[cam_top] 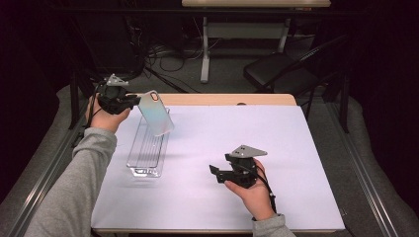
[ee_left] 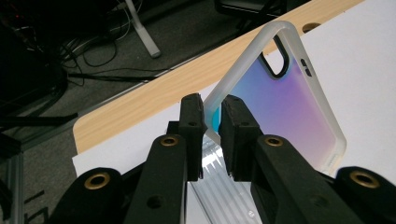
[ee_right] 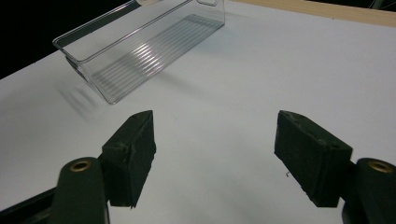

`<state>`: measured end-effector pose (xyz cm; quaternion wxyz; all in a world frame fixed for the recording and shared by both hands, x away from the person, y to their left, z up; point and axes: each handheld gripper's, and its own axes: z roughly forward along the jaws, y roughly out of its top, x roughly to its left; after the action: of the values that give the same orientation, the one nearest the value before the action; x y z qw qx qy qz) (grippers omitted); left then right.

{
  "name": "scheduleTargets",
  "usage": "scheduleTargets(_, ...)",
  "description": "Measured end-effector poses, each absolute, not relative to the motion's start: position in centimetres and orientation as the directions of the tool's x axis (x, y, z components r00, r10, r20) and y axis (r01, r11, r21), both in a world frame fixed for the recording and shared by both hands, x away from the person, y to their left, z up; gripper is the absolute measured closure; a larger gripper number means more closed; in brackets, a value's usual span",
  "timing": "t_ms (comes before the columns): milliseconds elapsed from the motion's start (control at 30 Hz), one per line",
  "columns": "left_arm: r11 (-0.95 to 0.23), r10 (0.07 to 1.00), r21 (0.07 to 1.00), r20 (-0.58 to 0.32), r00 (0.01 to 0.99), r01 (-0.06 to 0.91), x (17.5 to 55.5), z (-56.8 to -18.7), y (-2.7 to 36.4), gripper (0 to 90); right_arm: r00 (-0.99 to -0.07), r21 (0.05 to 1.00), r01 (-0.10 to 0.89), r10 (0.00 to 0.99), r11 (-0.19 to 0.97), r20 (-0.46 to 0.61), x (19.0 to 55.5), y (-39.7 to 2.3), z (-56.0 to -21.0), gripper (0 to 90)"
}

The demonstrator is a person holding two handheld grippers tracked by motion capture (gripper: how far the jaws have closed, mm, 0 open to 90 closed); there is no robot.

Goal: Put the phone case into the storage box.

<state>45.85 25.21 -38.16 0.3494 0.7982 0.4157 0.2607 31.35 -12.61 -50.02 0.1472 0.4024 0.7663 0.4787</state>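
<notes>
Right tongs [cam_top: 213, 172] gape empty — left tongs [ee_left: 211, 122] pinch phone case [ee_left: 280, 107] above clear bin [cam_top: 146, 148].

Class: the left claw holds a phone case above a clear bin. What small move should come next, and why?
Probably lower the left claw: it pinches the phone case by its rim, tilted above the empty clear bin. The right claw is open, empty.

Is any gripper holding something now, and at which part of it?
The left gripper holds the phone case by its frosted side edge, above the clear tray. The right gripper is open and holds nothing.
</notes>
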Motion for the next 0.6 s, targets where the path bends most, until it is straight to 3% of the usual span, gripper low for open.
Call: scheduleTargets(600, -0.465, 0.838, 0.795, 0.253, 0.484, 0.389, 47.1, -38.1, 25.5, 79.9, -0.630, 0.854, 0.473, 0.761, 0.217, 0.156, 31.5, -12.7, -50.2, 28.8)
